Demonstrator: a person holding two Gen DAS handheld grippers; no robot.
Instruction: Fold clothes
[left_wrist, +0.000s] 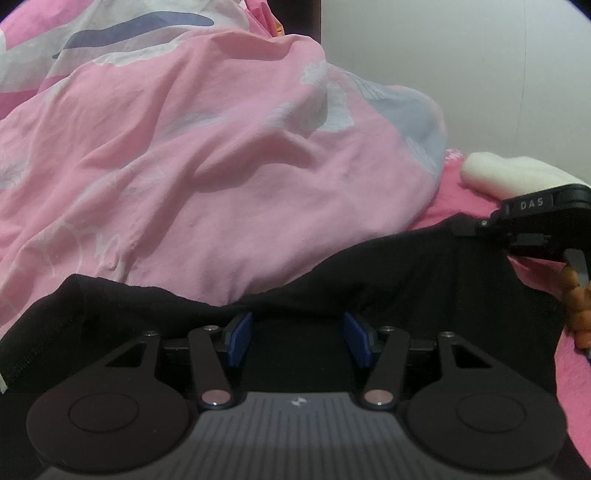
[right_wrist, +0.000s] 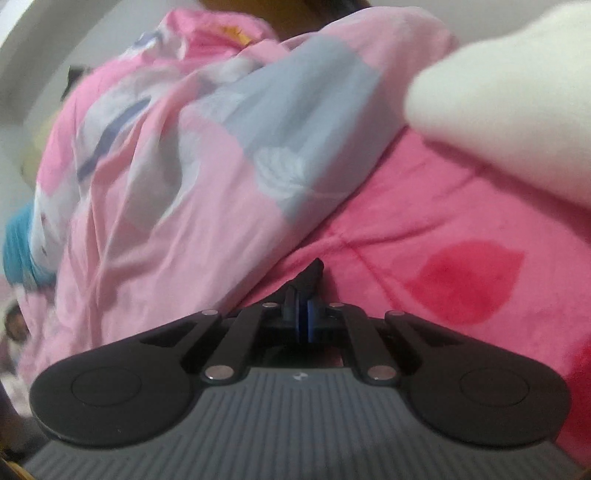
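Jaws first: the right gripper (right_wrist: 303, 317) has its blue pads pressed together on a small peak of the black garment (right_wrist: 312, 275), a corner or edge pinched so that a tip of cloth sticks up past the fingertips. The left gripper (left_wrist: 298, 338) stands about half open, its pads well apart, with black fabric lying beneath and between them but not pressed by either pad, so it holds nothing. In the left wrist view the black garment (left_wrist: 388, 273) spreads low across the bed, its far edge against a heaped pink patterned quilt (left_wrist: 207, 155), and the right gripper (left_wrist: 532, 225) meets its right end. Beneath lies a deeper pink blanket (right_wrist: 424, 229), with a white pillow (right_wrist: 517, 96) beyond. Judging from this, folding has barely begun: one edge is gripped, no tidy fold shows, and the left side apparently still needs taking up.
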